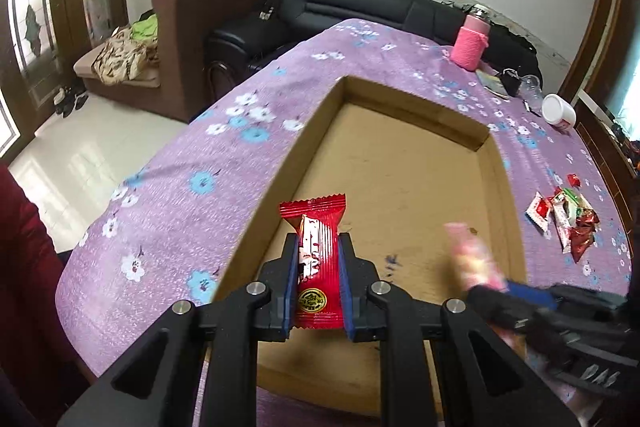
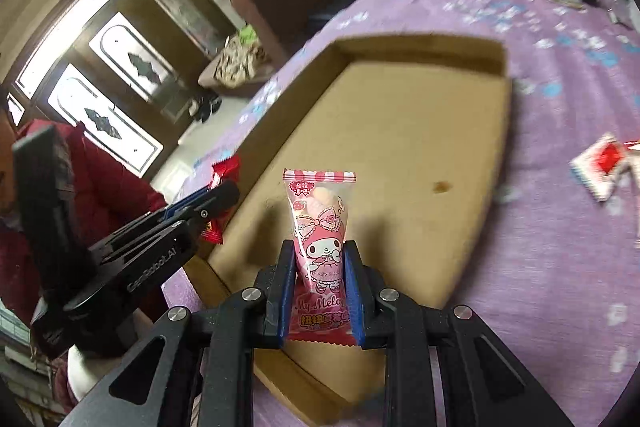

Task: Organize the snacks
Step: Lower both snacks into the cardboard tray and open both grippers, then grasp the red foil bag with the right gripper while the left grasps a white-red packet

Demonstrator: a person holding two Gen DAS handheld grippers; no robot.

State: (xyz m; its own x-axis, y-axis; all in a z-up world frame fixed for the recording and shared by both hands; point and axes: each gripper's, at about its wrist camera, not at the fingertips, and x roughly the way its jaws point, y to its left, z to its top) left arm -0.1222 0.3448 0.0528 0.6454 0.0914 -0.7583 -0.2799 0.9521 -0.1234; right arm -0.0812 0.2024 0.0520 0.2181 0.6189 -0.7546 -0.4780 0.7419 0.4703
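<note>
Your left gripper (image 1: 318,259), black with blue pads, carries a red wrapper (image 1: 316,267); your right gripper's (image 2: 319,267) pink packet (image 2: 320,251) shows a cartoon bunny. Brown cardboard tray (image 1: 280,163), purple cloth (image 1: 168,163) with white-and-blue flowers.

Both views are lit evenly by soft daylight, which is let in through the glazed doors (image 2: 108,99) at the left, where the panes are blown out to white. The pale floor (image 1: 80,163) is marked by a dull sheen. Motion blur is seen on the right gripper (image 1: 480,267) in the left view, and the far tablecloth (image 2: 568,39) is smeared (right view only). Straight lines are bent strongly toward the dark vignetted corners.
</note>
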